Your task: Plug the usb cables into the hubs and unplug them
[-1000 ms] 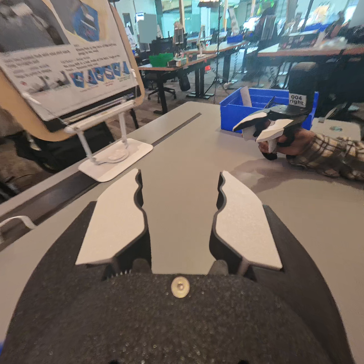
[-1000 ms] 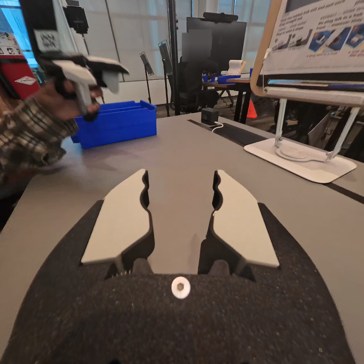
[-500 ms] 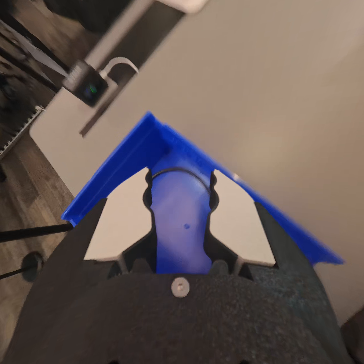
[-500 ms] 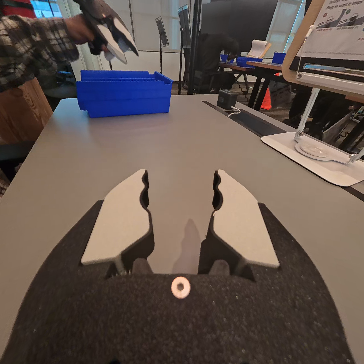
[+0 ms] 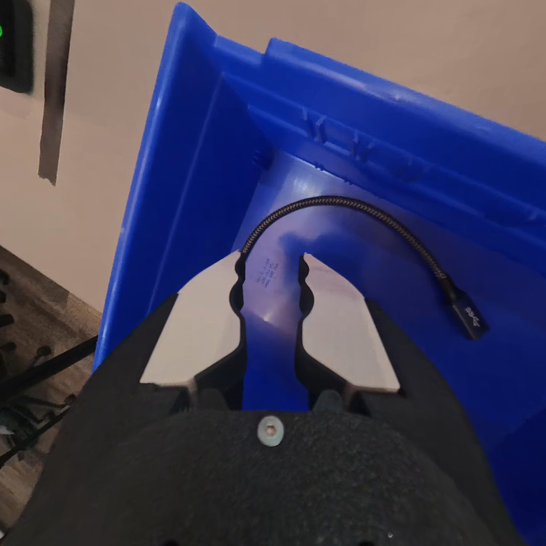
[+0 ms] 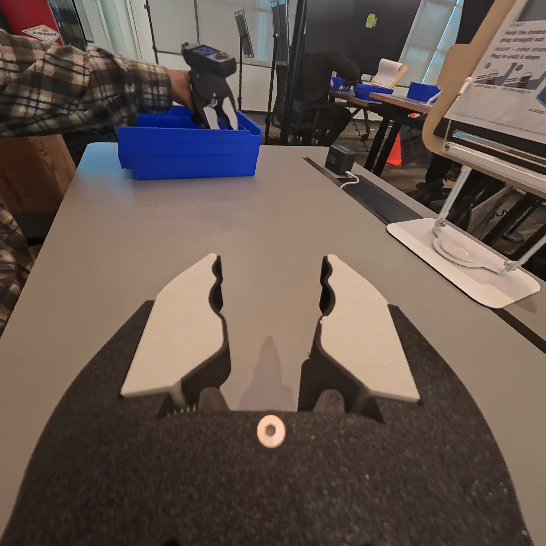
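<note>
A short black braided USB cable (image 5: 334, 202) lies curved on the floor of a blue bin (image 5: 192, 183), its black plug (image 5: 469, 322) at the right. My left gripper (image 5: 271, 258) is open and points down into the bin, its left fingertip at the cable's other end, which it hides. In the right wrist view the left gripper (image 6: 221, 118) reaches into the blue bin (image 6: 189, 153) at the table's far end. My right gripper (image 6: 271, 260) is open and empty, low over the grey table (image 6: 206, 224). No hub shows.
A white stand (image 6: 461, 260) holding an instruction board (image 6: 508, 71) sits at the table's right. A small black box (image 6: 339, 159) with a white cord sits on a dark strip along the table. A plaid sleeve (image 6: 74, 88) reaches in from the left. Across from one pair of fingers to the other is roughly 55 centimeters.
My left gripper has swung from facing across the table to pointing down into the blue bin and has come closer to the cable. My right gripper has turned a little toward the bin and stays open.
</note>
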Demonstrator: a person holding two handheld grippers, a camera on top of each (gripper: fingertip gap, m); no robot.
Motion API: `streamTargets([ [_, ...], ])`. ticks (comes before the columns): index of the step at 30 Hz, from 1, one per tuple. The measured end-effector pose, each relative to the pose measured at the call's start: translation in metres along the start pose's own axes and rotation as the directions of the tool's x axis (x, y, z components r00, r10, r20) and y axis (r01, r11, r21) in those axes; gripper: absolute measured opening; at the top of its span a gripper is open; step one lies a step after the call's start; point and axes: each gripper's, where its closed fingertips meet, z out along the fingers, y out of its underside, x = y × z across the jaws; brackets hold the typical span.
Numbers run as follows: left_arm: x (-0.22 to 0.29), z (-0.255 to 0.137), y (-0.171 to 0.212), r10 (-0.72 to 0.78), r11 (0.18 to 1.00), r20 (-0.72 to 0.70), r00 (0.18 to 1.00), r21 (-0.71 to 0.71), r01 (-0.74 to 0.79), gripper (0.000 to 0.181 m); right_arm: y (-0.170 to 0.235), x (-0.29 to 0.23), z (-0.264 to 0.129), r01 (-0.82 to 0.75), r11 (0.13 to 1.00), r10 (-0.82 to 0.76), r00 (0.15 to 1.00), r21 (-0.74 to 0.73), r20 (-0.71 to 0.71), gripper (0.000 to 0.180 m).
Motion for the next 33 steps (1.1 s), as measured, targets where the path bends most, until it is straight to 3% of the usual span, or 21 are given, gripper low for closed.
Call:
streamTargets([
  [11, 0.007, 0.044, -0.007, 0.083, 0.989, -0.151, 0.985, -0.111, -0.1, 0.033, -0.001, -0.009, 0.011, 0.028, 0.999, -0.028, 0.999, -0.016, 0.045, 0.063],
  [16, 0.019, 0.043, -0.006, -0.008, 0.99, -0.286, 0.958, -0.137, -0.033, 0.017, 0.002, -0.016, 0.01, 0.032, 0.999, -0.03, 0.997, -0.017, 0.076, 0.062],
  [20, 0.024, 0.04, -0.002, -0.056, 0.986, -0.303, 0.951, -0.167, 0.005, 0.014, 0.001, -0.021, 0.007, 0.036, 0.999, -0.036, 0.995, 0.002, 0.097, 0.062],
  [26, 0.027, 0.026, 0.021, -0.175, 0.969, -0.19, 0.966, -0.207, 0.135, 0.009, 0.003, -0.021, -0.004, 0.028, 0.999, -0.032, 0.995, 0.047, 0.097, 0.058],
  [33, 0.021, -0.027, 0.048, -0.403, 0.914, -0.049, 0.914, -0.071, 0.4, 0.007, 0.005, -0.019, -0.014, -0.005, 0.993, -0.007, 0.995, 0.117, 0.102, 0.054],
])
